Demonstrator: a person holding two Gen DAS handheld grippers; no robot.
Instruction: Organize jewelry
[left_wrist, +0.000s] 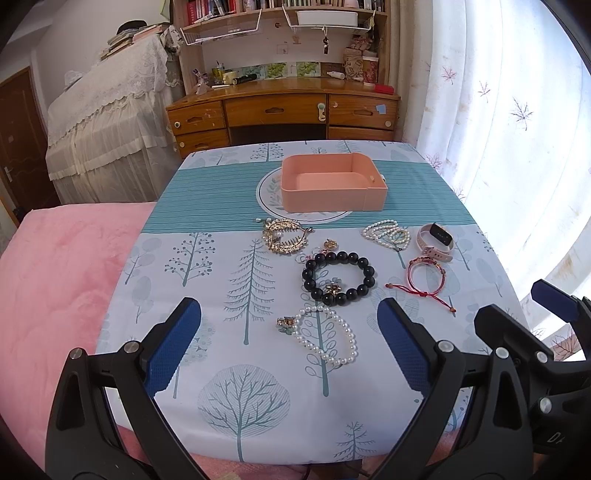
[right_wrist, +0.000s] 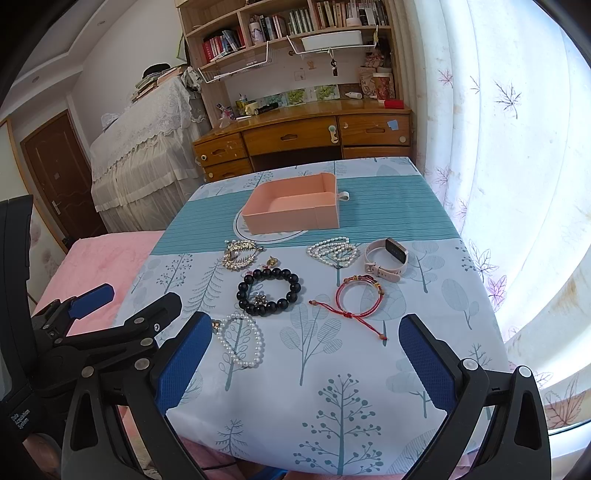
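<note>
A pearl bracelet (left_wrist: 327, 338) lies on the tree-print tablecloth (left_wrist: 236, 280), just ahead of the left gripper (left_wrist: 290, 341), between its spread fingers. The right gripper (right_wrist: 306, 354), also spread and empty, hovers beside it. The pink tray (left_wrist: 332, 184) sits beyond.

One pink tray (left_wrist: 332, 192), two pearl bracelets (left_wrist: 327, 339) (left_wrist: 386, 234), one black bead bracelet (left_wrist: 338, 277), one red cord bracelet (left_wrist: 424, 280), one watch (left_wrist: 436, 242), one gold hair comb (left_wrist: 282, 236).
</note>
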